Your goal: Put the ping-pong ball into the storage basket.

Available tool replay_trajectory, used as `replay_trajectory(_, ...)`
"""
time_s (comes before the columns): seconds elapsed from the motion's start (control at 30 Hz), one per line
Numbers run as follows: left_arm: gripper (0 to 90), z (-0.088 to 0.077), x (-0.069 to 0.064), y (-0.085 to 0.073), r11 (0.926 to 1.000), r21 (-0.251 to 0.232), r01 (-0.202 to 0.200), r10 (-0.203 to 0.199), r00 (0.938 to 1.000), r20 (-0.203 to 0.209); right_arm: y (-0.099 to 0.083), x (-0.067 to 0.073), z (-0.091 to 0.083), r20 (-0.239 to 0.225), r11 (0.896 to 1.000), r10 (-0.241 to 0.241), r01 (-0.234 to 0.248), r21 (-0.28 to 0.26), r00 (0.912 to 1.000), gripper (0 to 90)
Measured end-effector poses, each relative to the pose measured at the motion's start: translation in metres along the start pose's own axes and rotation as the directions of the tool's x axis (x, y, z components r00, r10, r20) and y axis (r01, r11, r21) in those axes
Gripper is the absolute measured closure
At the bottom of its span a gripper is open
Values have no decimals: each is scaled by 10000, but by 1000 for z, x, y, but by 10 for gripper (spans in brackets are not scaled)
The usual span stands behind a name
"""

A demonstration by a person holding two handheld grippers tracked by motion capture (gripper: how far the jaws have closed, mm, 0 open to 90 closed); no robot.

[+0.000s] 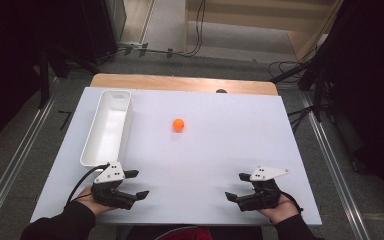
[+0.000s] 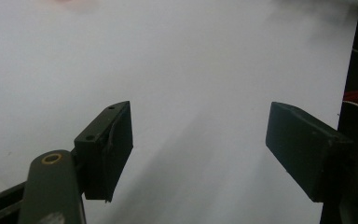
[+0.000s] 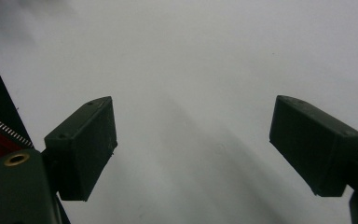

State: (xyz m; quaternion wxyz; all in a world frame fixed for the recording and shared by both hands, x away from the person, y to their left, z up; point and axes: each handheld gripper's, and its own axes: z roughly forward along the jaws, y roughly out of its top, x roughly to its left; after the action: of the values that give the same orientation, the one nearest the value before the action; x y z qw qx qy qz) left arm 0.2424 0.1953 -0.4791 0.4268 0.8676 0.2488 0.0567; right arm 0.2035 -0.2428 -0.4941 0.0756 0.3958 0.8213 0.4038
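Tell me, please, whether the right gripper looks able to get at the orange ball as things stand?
Probably yes: the right gripper is open and empty, and bare table lies between it and the ball.

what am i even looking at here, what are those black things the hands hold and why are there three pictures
A person sits at a white table and holds a hand tool in each hand: the left gripper and the right gripper. Each has two black jaws that can pinch things, and a small camera rides on it.

The high view comes from a fixed camera above the person, looking forward and down, so the forearms enter from the bottom. The left gripper view and the right gripper view look along each tool's own jaws, over bare white tabletop.

On the table lie an orange ball near the middle and a long white bin at the left, which looks empty. Both pairs of jaws stand open with nothing between them, so nothing is held.
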Motion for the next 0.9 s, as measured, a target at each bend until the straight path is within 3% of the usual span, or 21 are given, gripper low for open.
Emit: replay_trajectory(0.9,232,1,0,-1,10000,-68,41,-40,9999,114,0,0,1,-42,9999,-69,69,78,10000,135)
